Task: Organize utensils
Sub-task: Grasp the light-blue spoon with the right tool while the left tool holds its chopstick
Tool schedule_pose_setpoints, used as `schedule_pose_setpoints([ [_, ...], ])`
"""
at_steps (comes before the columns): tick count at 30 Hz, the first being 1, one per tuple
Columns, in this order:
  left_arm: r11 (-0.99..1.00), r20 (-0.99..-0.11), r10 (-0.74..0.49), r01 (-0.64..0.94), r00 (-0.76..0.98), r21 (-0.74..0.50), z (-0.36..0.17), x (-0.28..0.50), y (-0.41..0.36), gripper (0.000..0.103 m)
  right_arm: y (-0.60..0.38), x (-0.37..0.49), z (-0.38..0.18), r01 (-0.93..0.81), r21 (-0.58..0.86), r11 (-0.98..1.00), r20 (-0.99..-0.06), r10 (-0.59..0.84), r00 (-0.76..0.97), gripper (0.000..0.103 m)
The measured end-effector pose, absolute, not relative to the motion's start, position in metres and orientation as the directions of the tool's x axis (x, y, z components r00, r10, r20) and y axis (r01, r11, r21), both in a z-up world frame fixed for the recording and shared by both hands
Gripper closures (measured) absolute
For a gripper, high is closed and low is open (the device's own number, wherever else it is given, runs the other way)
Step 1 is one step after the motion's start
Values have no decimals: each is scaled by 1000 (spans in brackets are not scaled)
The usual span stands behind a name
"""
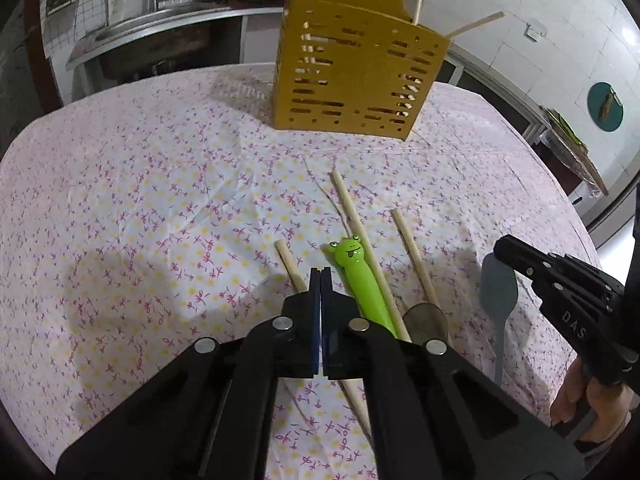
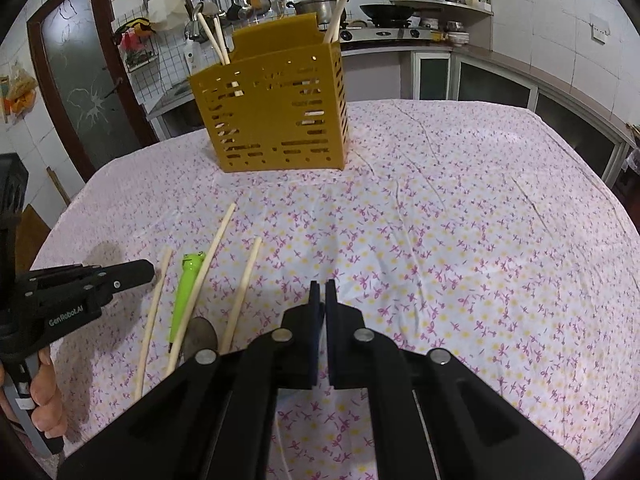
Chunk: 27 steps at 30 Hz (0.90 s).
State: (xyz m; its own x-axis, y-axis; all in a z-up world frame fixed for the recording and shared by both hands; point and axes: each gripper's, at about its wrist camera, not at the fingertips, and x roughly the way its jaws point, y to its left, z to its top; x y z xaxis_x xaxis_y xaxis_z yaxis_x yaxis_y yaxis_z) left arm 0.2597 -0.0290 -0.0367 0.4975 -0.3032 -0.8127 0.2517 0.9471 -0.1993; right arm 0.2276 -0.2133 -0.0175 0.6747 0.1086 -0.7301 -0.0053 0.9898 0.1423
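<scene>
1. Left gripper (image 1: 321, 276): jaws closed, nothing between them, tips by the leftmost chopstick (image 1: 291, 266).
2. Right gripper (image 2: 323, 290): jaws closed, empty.
3. Near surface: frog-handled utensil (image 1: 356, 272), two more chopsticks, grey spatula (image 1: 498, 292).
4. Far: slotted yellow utensil holder (image 1: 352, 76), chopsticks inside.

Even indoor light, soft shadows on the bench (image 1: 140, 200), sharp focus, strong fisheye bending, dark vignetted corners.

Left gripper (image 1: 321, 270) jaws shut, angled down; right gripper (image 2: 323, 283) likewise, jaws closed, empty.
</scene>
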Motion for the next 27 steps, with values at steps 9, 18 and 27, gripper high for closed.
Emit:
schedule_pose_setpoints([
  [9, 962, -848, -256, 209, 464, -176, -48, 268, -33, 103, -212, 232, -25, -23, 167, 986, -745, 142, 651, 100],
  [18, 961, -862, -271, 167, 428, -219, -54, 275, -26, 87, -213, 235, -30, -18, 185, 983, -755, 154, 637, 100],
  [27, 969, -864, -228, 194, 449, -155, -56, 279, -40, 93, -215, 237, -34, -14, 210, 978, -758, 172, 629, 100],
])
